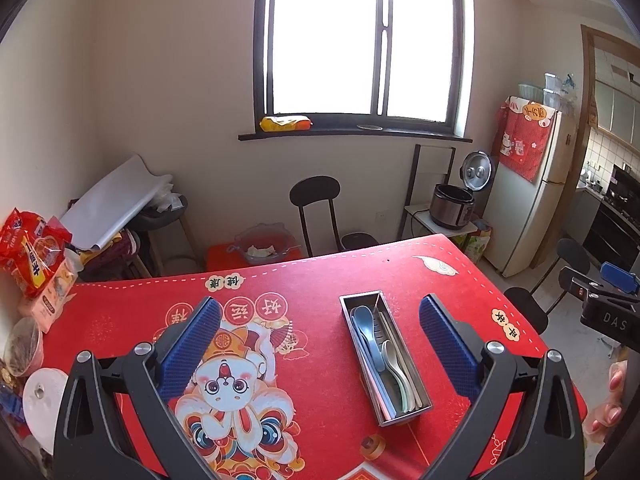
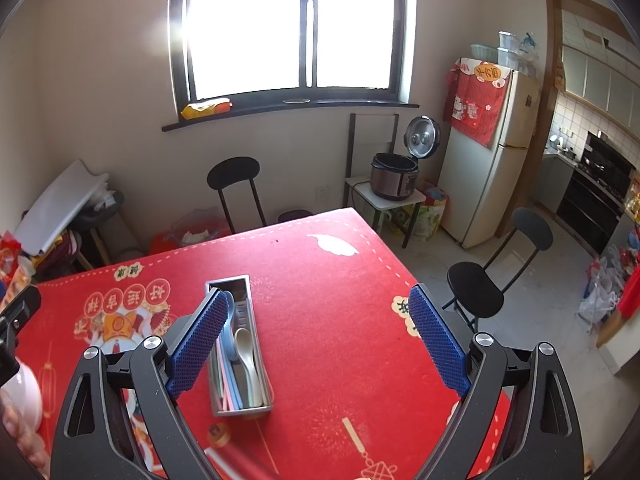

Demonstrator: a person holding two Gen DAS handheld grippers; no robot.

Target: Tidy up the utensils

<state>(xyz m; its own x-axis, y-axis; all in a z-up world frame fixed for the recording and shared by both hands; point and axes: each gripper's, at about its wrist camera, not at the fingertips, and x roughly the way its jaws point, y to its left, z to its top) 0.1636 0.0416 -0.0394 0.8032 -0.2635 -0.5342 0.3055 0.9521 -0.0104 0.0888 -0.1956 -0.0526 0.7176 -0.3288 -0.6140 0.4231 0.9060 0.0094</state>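
A long steel utensil tray (image 1: 423, 403) stands on the red tablecloth (image 1: 312, 280). It holds a blue spoon (image 1: 366, 320), a pale green spoon (image 1: 392, 354) and chopsticks. My left gripper (image 1: 320, 344) is open and empty above the cloth, with the tray between its fingers, nearer the right one. In the right wrist view the same tray (image 2: 267, 394) lies just right of the left finger. My right gripper (image 2: 320, 340) is open and empty. The blue spoon (image 2: 230, 332) and pale spoon (image 2: 246, 350) lie inside.
Snack bags (image 1: 34, 252), a carton and lidded bowls crowd the table's left edge. Black chairs (image 2: 496, 276) stand at the far and right sides. A rice cooker (image 2: 396, 176) and fridge (image 2: 492, 152) stand beyond. The right gripper's body (image 1: 608, 312) shows at the left view's right edge.
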